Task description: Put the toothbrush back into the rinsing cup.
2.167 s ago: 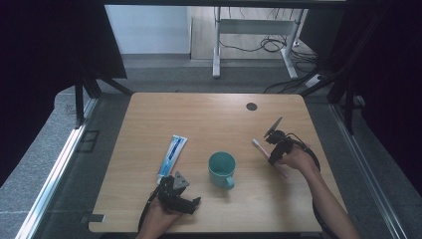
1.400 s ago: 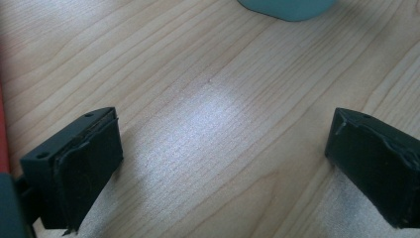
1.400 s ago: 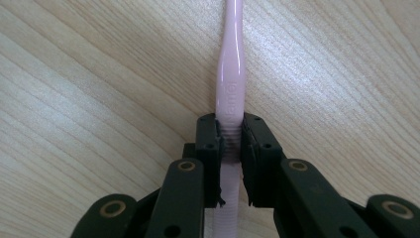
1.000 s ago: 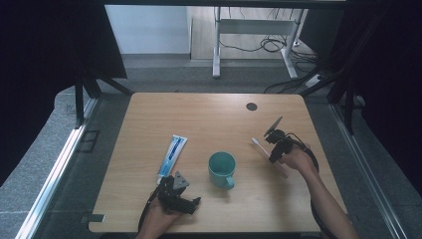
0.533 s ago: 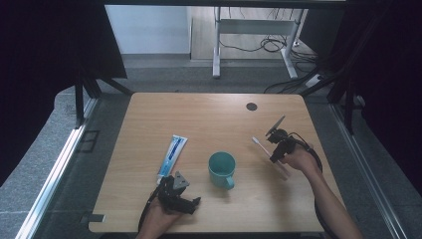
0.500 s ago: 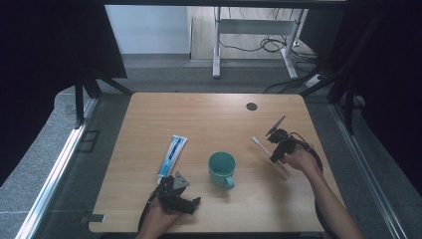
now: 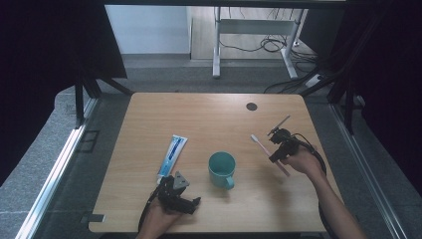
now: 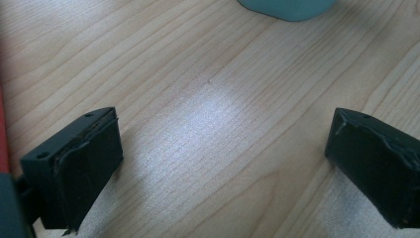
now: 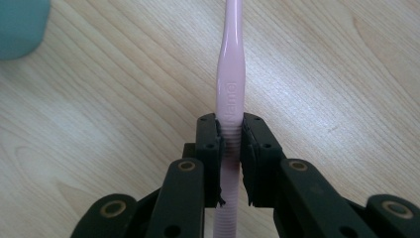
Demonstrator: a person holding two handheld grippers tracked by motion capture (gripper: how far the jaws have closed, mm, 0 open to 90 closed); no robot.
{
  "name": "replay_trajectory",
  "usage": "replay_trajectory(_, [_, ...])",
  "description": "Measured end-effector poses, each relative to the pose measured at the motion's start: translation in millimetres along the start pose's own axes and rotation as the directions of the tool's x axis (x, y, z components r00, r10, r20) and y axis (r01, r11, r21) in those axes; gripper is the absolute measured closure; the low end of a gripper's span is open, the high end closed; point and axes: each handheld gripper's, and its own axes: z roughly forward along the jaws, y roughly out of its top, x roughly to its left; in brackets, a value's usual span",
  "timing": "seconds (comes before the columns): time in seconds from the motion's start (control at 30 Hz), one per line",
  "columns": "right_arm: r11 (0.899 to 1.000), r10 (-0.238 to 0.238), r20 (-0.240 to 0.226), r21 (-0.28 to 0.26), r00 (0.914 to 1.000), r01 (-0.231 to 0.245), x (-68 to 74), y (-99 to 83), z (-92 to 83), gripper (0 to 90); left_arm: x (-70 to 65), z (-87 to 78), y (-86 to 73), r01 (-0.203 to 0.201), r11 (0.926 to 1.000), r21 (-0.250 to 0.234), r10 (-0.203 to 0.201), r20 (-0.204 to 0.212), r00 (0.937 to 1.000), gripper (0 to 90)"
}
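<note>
**Over the right side of the counter, a pink toothbrush sits clamped in the right claw**

Between the two black jaws of the right claw the toothbrush is pinched at the ribbed part of its handle, the pads pressing on both sides. The right claw view gives the detail: a glossy pale-pink handle, raised lettering just above the grip, fine ridges where the jaws bite, and a neck that narrows as it runs up out of the frame. The bristle end is outside that view. The high view supplies it: the toothbrush lies slanted in the right claw, its white head pointing up-left toward the middle of the counter and its tail end sticking out down-right past the hand. Whether it touches the wood or hangs just above it I cannot tell.

Just to its left in the high view stands a teal mug, upright, handle toward the near edge; in the right claw view a teal corner of it appears at upper left. Farther left lies a toothpaste tube, flat, well apart from the mug.

The left claw rests low at the near edge in the other hand. The left claw view shows its jaws spread wide over bare wood, nothing between them, the mug's base at the top edge.
</note>
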Motion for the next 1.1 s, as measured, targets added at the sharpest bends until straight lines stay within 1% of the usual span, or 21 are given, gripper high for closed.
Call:
replay_trajectory(0.27, [0.999,-0.011,-0.005,-0.032,0.9999,0.010,7.1,-2.6,-6.6,78.8,0.0,0.0,0.0,0.000,1.0000,0.000,0.000,0.000,1.0000,1.3])
replay_trajectory(0.3, [0.999,-0.014,-0.007,-0.047,0.9999,0.014,9.9,-3.4,-8.6,78.7,0.0,0.0,0.0,0.000,1.0000,0.000,0.000,0.000,1.0000,1.3])
replay_trajectory(0.47, [0.997,-0.024,-0.018,-0.072,0.9996,0.022,15.0,-4.9,-11.4,78.7,0.0,0.0,0.0,0.000,1.0000,0.000,0.000,0.000,1.0000,1.3])
replay_trajectory(0.5, [0.996,-0.025,-0.020,-0.085,0.9995,0.024,17.8,-5.8,-12.7,78.7,0.0,0.0,0.0,0.000,1.0000,0.000,0.000,0.000,1.0000,1.3])
replay_trajectory(0.7, [0.993,-0.030,-0.027,-0.111,0.9992,0.027,22.2,-8.1,-15.2,78.8,0.0,0.0,0.0,0.000,1.0000,0.000,0.000,0.000,1.0000,1.3])
replay_trajectory(0.8, [0.990,-0.033,-0.034,-0.137,0.9989,0.028,25.9,-10.1,-18.4,78.8,0.0,0.0,0.0,-0.001,1.0000,0.000,0.001,0.000,1.0000,1.3])
replay_trajectory(0.87, [0.989,-0.035,-0.035,-0.145,0.9988,0.029,26.9,-10.6,-19.4,78.7,0.0,0.0,0.0,-0.001,1.0000,0.000,0.001,0.000,1.0000,1.3])
replay_trajectory(1.1, [0.978,-0.050,-0.046,-0.203,0.9977,0.040,36.2,-13.3,-25.6,78.7,0.0,0.0,0.0,-0.001,1.0000,0.000,0.001,0.000,1.0000,1.3])
